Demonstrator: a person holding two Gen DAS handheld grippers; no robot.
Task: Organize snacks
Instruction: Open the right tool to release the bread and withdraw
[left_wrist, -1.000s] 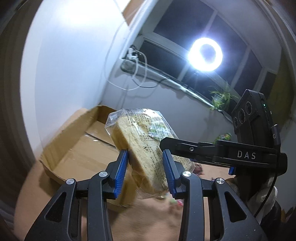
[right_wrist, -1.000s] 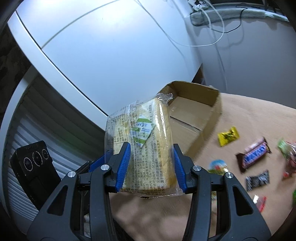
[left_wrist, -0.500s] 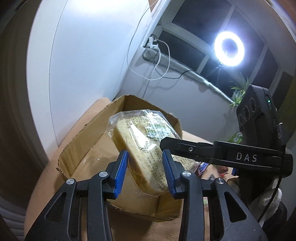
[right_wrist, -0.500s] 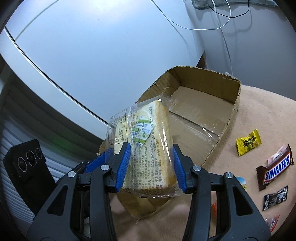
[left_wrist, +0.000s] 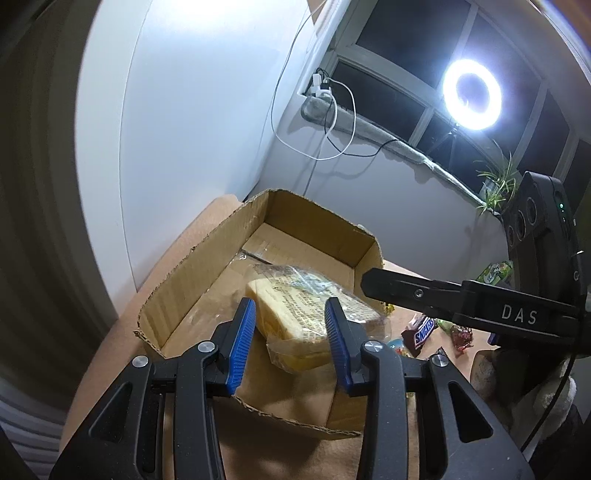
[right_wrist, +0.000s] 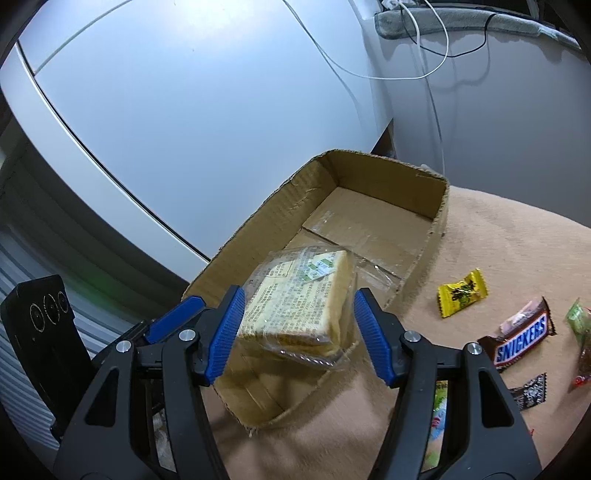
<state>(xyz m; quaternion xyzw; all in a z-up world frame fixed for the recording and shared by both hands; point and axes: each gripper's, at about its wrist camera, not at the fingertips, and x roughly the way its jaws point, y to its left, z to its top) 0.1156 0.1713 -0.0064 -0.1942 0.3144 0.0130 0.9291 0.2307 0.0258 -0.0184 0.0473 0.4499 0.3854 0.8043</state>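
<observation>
The right gripper (right_wrist: 297, 330) stands wide open, its blue pads clear of the wrapped bread (right_wrist: 299, 310) between them. The left gripper (left_wrist: 290, 341) is likewise spread, gripping nothing. The bread sits tilted in the near end of the cardboard box (right_wrist: 369, 177). On the tabletop (right_wrist: 498, 236) right of the box lie a yellow candy (right_wrist: 462, 293) and a Snickers bar (right_wrist: 521, 339).

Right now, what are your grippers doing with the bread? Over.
Left gripper and right gripper both open. Bagged bread between them, over the cardboard box. Nothing in the way.
</observation>
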